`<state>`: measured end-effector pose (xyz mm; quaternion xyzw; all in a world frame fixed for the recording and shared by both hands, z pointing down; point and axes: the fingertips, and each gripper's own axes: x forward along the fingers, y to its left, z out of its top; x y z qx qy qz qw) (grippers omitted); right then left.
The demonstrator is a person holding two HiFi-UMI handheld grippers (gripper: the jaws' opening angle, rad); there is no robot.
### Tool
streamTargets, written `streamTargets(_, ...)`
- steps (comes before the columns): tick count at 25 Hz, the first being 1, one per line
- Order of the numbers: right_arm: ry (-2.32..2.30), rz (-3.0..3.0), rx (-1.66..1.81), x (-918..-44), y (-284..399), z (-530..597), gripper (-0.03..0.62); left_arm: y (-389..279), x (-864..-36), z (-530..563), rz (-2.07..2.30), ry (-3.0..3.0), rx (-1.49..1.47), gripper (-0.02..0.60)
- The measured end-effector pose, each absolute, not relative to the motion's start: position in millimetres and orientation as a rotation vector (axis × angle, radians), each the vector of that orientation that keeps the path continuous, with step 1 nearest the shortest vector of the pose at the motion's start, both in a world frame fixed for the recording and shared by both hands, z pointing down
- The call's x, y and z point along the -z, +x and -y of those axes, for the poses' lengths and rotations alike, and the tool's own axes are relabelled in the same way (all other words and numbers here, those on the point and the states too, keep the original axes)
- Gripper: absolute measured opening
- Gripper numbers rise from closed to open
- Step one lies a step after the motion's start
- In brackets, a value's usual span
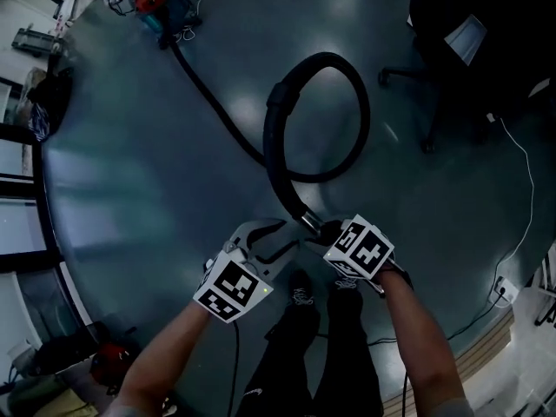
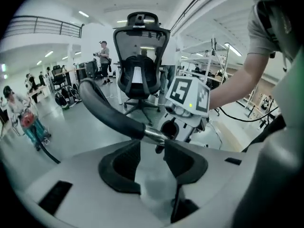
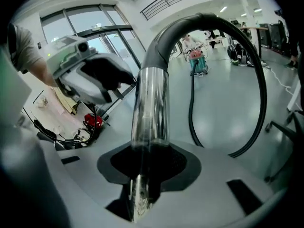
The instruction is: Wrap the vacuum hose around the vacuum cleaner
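Observation:
The red and teal vacuum cleaner (image 1: 152, 3) stands far off at the top left of the head view. Its black hose (image 1: 360, 102) runs across the floor, curls into a raised loop and ends in a curved black handle (image 1: 276, 146) with a metal tube (image 1: 310, 222). My right gripper (image 1: 330, 231) is shut on that tube, which stands up between its jaws (image 3: 145, 160). My left gripper (image 1: 271, 237) is open just left of it. In the left gripper view the tube (image 2: 153, 136) crosses just beyond the fingertips (image 2: 152, 146), with nothing between the pads.
A black office chair (image 1: 452, 50) stands at the upper right, with a white cable (image 1: 521, 181) trailing past it to a wall socket. The person's legs and shoes (image 1: 304, 294) are right below the grippers. A red bag (image 1: 109, 359) lies at the lower left. People stand far back in the left gripper view.

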<state>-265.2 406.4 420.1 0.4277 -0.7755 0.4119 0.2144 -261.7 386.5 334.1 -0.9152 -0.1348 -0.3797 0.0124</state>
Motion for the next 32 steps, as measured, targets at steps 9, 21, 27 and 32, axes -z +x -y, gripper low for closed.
streamTargets(9,1.043,2.163,-1.062,-415,-255,-408,0.127,-195,-273,-358,0.547,-2.391,1.137,0.178)
streamTargets(21,0.796,2.112,-0.88,-423,-234,-413,0.129,-193,-332,-382,0.879,-2.048,1.429,0.291)
streamTargets(27,0.682,2.073,-0.839,-430,-237,-386,0.129,-224,-357,-354,0.952,-1.918,1.545,0.291)
streamTargets(32,0.606,1.993,-0.799,-432,-230,-359,0.129,-240,-375,-317,0.959,-1.943,1.628,0.29)
